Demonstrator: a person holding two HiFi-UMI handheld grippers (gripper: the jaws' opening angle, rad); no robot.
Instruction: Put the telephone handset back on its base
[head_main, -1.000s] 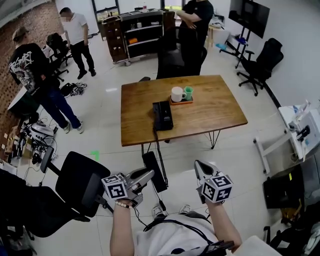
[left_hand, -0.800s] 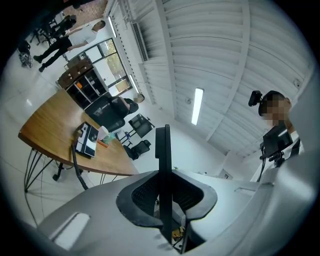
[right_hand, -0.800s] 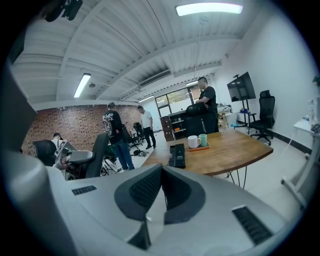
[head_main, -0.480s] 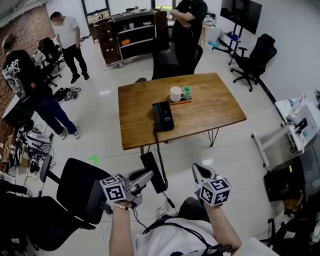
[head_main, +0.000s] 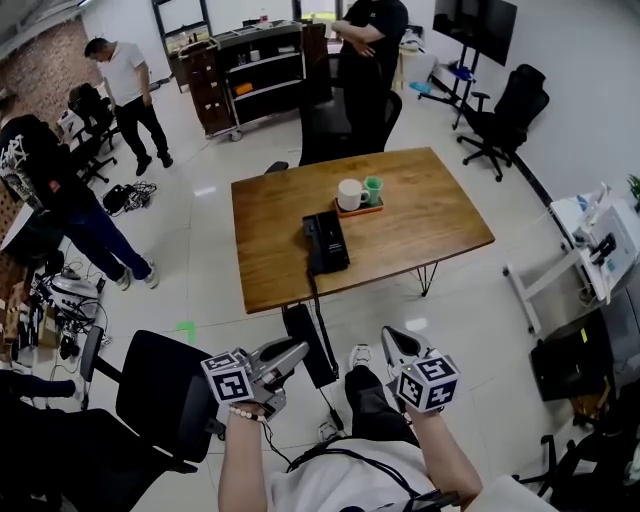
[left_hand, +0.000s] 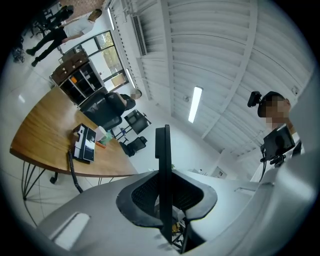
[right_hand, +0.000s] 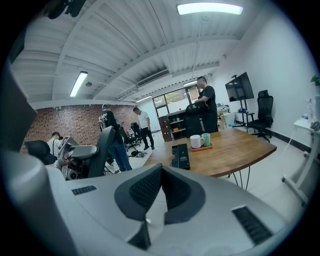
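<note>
Left hand-held gripper (head_main: 292, 355) pinches flat black handset (left_hand: 162, 150) | base (head_main: 326, 242): rectangular, apparently plastic

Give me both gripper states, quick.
Left gripper: closed on the telephone handset.
Right gripper: closed, nothing between its jaws.

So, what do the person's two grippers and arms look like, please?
The left gripper and the right gripper are pale grey with dark ribbed pads, and each carries a white cube printed with black square markers. The forearms are bare, the shirt is white, and a pale bead bracelet circles the left wrist.
</note>
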